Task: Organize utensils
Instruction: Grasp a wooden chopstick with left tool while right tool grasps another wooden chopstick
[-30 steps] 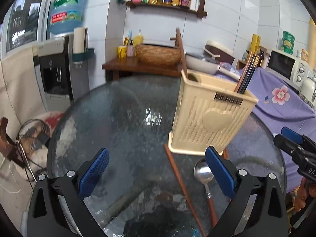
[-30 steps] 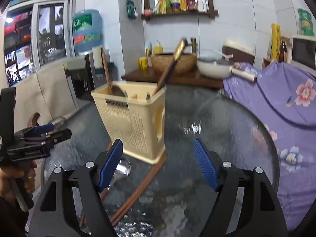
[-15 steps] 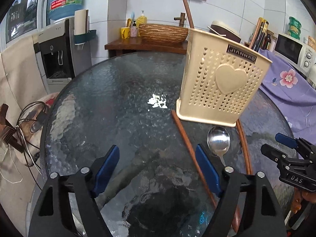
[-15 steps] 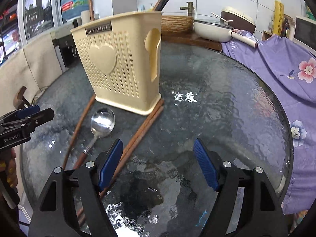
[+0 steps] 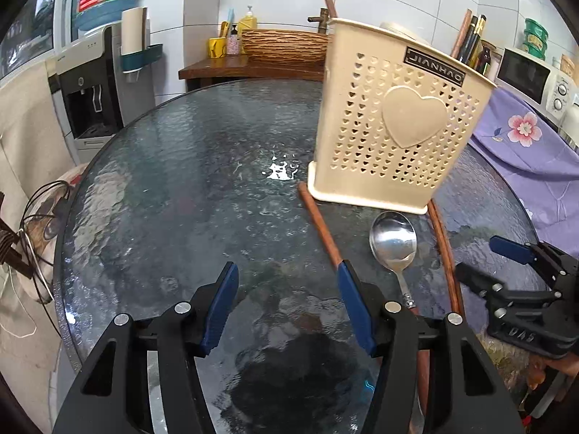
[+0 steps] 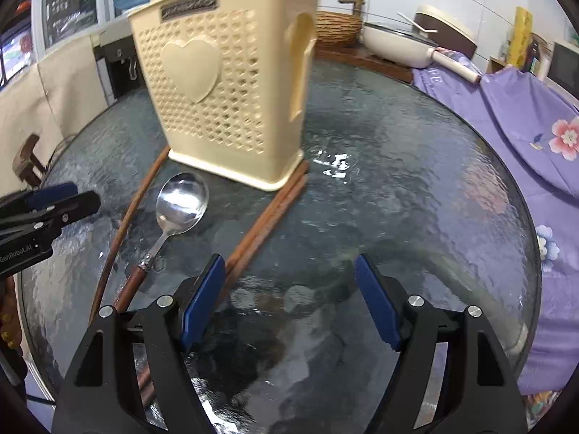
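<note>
A cream perforated utensil holder point(image 5: 394, 119) with a heart stands on the round glass table point(image 5: 188, 188); it also shows in the right wrist view point(image 6: 224, 83). A metal spoon point(image 5: 393, 242) with a brown handle lies in front of it, seen too in the right wrist view point(image 6: 181, 206). Brown chopsticks point(image 5: 320, 224) lie left of the spoon, and one thin stick point(image 5: 445, 249) lies right of it. The chopsticks point(image 6: 267, 220) reach my right gripper's left finger. My left gripper point(image 5: 287, 300) is open and empty, low over the table. My right gripper point(image 6: 289, 289) is open and empty.
Chopsticks and a wooden handle stand inside the holder point(image 5: 470, 36). A purple flowered cloth point(image 6: 524, 115) covers furniture at the right. A water dispenser point(image 5: 97, 83) stands at the left. A wooden side table point(image 5: 249, 67) with a woven basket sits behind.
Both grippers have dropped lower and come closer to the table and the holder. The spoon and chopsticks now appear larger and nearer. Both stay open.
</note>
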The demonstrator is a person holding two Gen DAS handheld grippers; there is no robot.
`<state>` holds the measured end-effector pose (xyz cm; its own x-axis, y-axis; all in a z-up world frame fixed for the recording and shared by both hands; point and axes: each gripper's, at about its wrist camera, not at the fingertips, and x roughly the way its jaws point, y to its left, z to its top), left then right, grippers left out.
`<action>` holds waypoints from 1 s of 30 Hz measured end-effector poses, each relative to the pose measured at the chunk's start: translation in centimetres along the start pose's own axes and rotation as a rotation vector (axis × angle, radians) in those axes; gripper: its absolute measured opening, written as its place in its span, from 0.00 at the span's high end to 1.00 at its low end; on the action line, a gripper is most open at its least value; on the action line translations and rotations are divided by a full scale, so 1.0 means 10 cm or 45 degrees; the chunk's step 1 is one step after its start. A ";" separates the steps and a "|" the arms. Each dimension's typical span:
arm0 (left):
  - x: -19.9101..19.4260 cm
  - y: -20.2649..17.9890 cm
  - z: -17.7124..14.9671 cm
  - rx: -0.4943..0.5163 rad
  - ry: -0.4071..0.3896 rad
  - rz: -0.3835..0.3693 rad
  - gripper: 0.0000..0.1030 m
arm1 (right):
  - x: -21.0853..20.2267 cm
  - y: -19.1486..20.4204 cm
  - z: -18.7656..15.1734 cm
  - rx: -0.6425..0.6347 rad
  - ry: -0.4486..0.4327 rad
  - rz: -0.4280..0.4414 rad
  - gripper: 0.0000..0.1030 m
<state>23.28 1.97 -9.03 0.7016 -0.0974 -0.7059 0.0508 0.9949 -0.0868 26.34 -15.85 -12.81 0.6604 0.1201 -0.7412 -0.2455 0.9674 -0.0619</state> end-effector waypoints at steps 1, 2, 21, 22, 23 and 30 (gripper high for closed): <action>0.02 -0.02 0.00 0.006 0.005 -0.002 0.46 | -0.01 0.01 0.00 -0.005 -0.007 -0.011 0.28; 0.02 -0.03 -0.01 0.011 0.009 -0.003 0.46 | -0.01 0.00 0.00 -0.007 -0.004 -0.020 0.28; 0.39 -0.03 0.29 0.040 0.069 0.017 0.47 | 0.09 -0.70 0.03 0.291 0.062 0.036 0.54; 0.40 -0.02 0.30 0.038 0.071 0.018 0.47 | 0.10 -0.72 0.04 0.282 0.061 0.023 0.57; 0.43 -0.02 0.32 0.041 0.074 0.019 0.47 | 0.12 -0.72 0.06 0.269 0.058 0.010 0.59; 0.55 -0.05 0.40 0.050 0.087 0.031 0.49 | 0.21 -0.86 0.17 0.316 0.059 0.050 0.77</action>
<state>29.97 1.08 -10.12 0.6526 -0.0735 -0.7541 0.0633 0.9971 -0.0424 31.03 -23.59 -12.72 0.6193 0.1538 -0.7699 -0.0845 0.9880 0.1294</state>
